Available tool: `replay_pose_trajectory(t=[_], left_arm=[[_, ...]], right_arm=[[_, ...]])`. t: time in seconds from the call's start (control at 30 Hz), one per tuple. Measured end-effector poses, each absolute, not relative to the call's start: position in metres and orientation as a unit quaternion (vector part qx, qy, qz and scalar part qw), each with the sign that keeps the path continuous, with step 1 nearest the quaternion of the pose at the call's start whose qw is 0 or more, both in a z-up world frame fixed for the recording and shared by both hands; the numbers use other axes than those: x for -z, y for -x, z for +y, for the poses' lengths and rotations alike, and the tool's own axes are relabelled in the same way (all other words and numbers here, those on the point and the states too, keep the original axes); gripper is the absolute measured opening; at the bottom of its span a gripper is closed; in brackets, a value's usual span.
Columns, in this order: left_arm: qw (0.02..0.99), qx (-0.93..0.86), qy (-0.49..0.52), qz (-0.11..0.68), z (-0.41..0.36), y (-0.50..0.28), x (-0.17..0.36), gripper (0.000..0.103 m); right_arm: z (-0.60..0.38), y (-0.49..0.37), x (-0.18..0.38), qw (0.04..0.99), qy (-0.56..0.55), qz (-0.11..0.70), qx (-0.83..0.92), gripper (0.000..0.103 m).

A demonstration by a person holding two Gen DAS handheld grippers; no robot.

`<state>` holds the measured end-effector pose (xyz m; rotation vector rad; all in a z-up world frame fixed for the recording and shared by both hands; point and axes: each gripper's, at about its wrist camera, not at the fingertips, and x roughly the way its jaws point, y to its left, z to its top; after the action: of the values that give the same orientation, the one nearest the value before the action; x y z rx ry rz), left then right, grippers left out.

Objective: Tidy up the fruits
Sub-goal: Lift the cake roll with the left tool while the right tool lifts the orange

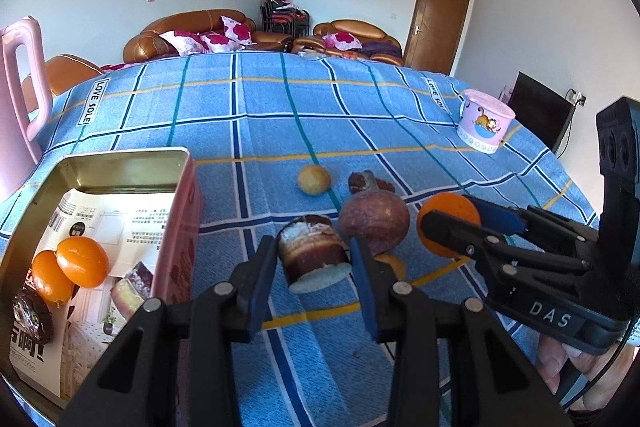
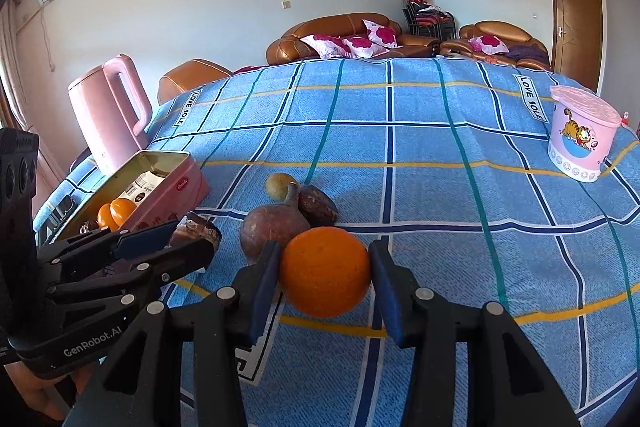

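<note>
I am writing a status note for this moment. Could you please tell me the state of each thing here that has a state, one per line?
left gripper: shut on the brown cake piece
right gripper: shut on the orange
pink tin box: open, no lid on it, two small oranges inside
pink kettle: upright, lid down
cartoon cup: upright, covered
brown door: shut

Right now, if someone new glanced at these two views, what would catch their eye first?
Probably the two grips: the left hand-held gripper is closed on a brown cake roll, and the right hand-held gripper on an orange, both low over the blue checked cloth. At the left stands an open tin with two small oranges inside. Far right sits a pink cartoon tub.
</note>
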<state>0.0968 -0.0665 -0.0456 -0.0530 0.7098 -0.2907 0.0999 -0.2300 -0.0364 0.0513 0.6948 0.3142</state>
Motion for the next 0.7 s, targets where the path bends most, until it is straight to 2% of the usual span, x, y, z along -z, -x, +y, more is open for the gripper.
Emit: replay_pose_trajectory(t=[0.7], left_arm=[[0.946,0.121,0.027,0.3,-0.061,-0.083,0.035,0.039]], right_arm=[[-0.228,-0.085,0.025,0.942,-0.016,0.292,-0.165,0.047]])
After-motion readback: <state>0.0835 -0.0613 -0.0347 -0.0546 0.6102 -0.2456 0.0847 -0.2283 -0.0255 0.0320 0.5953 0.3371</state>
